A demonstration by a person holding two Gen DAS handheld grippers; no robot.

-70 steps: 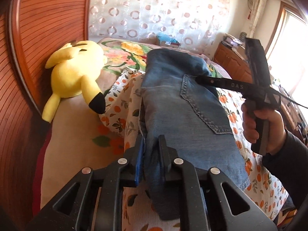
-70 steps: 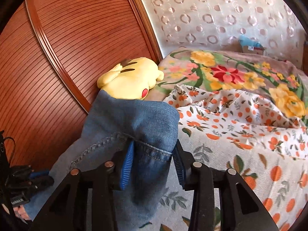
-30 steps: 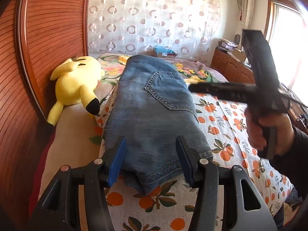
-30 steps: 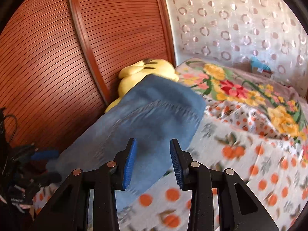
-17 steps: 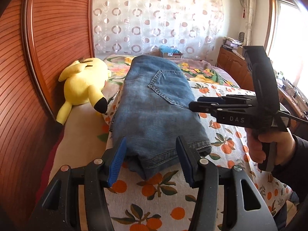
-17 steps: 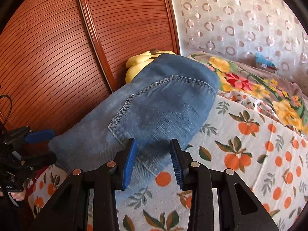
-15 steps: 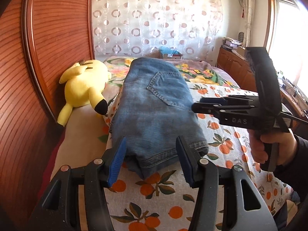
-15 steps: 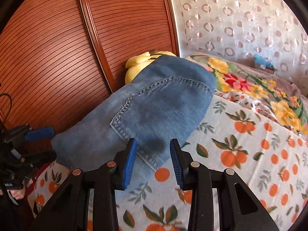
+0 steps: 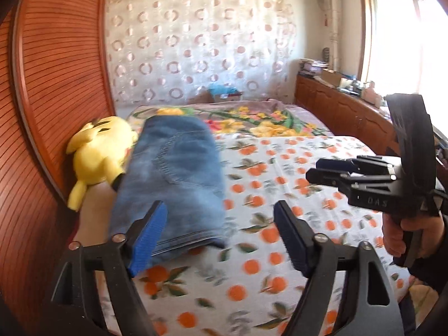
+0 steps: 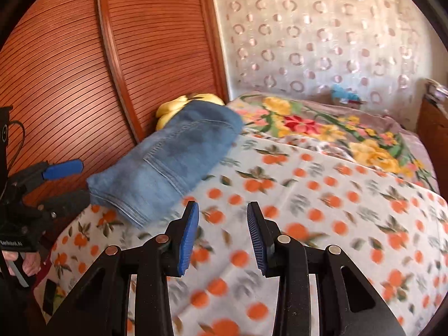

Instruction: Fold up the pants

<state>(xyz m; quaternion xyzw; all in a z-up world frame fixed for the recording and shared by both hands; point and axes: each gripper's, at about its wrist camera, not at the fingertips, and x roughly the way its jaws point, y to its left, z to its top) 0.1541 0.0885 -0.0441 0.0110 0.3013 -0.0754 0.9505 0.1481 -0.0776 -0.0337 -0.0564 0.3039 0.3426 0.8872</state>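
The folded blue jeans (image 9: 173, 179) lie flat on the bed's left side, back pocket up, and also show in the right wrist view (image 10: 170, 162). My left gripper (image 9: 219, 221) is open and empty, held above the bed just in front of the jeans' near edge. My right gripper (image 10: 222, 221) is open and empty over the orange-print sheet, to the right of the jeans. Each gripper shows in the other's view: the right one (image 9: 322, 169), the left one (image 10: 67, 179).
A yellow plush toy (image 9: 98, 154) lies against the wooden headboard (image 9: 56, 84), touching the jeans' left side. The orange-print sheet (image 9: 280, 196) covers the bed, with a floral blanket (image 9: 252, 120) at the far end. A wooden cabinet (image 9: 350, 117) runs along the right.
Both grippers let go of the jeans, opened and pulled back. The jeans now lie folded on the bed. Both views have swung right and lifted away.
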